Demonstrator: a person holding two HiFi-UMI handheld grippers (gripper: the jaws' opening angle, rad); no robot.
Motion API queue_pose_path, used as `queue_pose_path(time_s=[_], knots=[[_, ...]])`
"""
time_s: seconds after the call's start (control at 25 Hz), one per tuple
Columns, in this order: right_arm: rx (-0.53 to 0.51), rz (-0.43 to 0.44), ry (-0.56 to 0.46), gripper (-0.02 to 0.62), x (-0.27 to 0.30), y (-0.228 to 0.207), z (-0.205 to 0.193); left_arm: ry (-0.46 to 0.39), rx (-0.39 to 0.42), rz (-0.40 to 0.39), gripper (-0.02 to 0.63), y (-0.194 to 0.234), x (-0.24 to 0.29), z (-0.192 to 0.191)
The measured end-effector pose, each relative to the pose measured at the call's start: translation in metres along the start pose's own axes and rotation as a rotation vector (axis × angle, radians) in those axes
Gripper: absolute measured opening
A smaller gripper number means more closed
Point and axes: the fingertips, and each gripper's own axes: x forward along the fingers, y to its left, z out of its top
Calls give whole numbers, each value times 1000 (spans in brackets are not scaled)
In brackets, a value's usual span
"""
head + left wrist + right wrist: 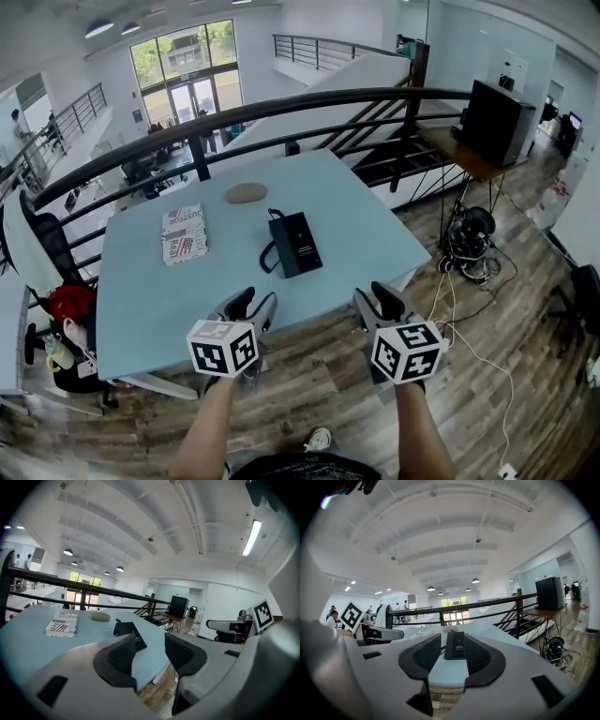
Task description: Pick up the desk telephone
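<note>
The desk telephone (294,244) lies mid-way across the table (169,300), well ahead of the left gripper (253,305) and right gripper (377,298) — both part-open, holding nothing — where a lopsided pinch could skid it or snag its cord (268,259).

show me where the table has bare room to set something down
Widest bare patch: the table right of the phone, out to its edge. Also free: the near strip in front of phone and book. Crowded: mid-back, where book, tan oval and phone cluster.
</note>
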Motion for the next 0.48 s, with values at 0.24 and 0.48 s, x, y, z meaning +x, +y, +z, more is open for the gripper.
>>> queue_pose_path(time_s=[0.24,0.48], knots=[[1,45,13,144,23,-25,-1,12,-12,31,180,2,26,2],[4,90,38,158,46,-37,-7,40,-38,39,193,9,50,-3]])
